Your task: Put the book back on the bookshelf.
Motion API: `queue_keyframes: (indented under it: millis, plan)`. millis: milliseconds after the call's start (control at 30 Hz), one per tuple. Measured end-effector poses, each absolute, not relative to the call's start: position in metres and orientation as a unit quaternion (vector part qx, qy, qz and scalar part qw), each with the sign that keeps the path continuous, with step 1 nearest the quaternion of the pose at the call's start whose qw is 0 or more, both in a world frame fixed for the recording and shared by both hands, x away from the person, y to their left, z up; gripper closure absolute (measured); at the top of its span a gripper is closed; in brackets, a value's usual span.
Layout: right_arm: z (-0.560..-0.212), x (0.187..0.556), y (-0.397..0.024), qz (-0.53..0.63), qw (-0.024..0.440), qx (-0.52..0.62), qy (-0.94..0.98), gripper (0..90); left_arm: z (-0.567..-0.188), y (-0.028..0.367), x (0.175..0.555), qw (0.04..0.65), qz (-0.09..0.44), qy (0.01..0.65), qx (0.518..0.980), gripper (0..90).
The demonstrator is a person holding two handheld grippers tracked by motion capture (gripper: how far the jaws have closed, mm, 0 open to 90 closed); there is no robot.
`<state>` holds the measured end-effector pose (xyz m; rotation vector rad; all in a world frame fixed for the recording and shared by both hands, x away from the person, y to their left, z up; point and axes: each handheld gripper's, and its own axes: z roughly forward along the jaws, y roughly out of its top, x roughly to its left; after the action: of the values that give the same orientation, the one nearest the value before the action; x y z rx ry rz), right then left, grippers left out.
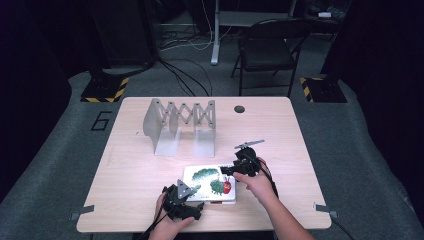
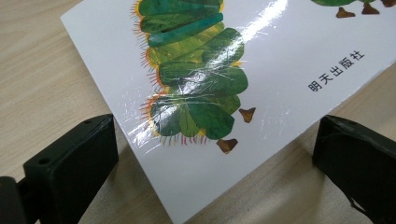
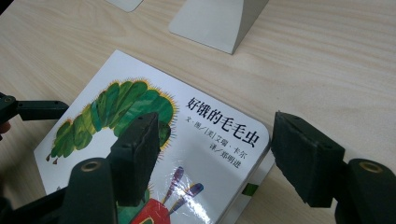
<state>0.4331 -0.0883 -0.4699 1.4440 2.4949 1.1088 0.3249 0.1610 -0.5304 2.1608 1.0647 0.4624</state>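
Observation:
A white picture book (image 1: 207, 180) with a green caterpillar on its cover lies flat near the table's front edge. My left gripper (image 1: 192, 196) sits at its near left corner. In the left gripper view its jaws (image 2: 215, 135) stand wide open on either side of that corner of the book (image 2: 280, 56), pads clear of it. My right gripper (image 1: 231, 170) is at the far right corner. In the right gripper view it (image 3: 217, 144) hovers open over the cover (image 3: 210, 158), one jaw above the caterpillar and one past the book's edge.
A grey metal expanding book rack (image 1: 180, 125) stands upright behind the book, and its base (image 3: 219, 21) shows in the right gripper view. The wooden table (image 1: 135, 170) has a cable hole (image 1: 239, 109) at the back. A folding chair (image 1: 267, 50) stands beyond the table.

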Motion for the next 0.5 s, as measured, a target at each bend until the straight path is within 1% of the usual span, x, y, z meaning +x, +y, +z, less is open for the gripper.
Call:
queue_keyframes:
  millis: [500]
  plan:
    - [-0.4646, 0.4303, -0.0850, 0.355, 0.028, 0.468, 0.809, 32.5, -0.5294, 0.1610, 0.3284, 0.331, 0.177, 0.415, 0.829, 0.0]
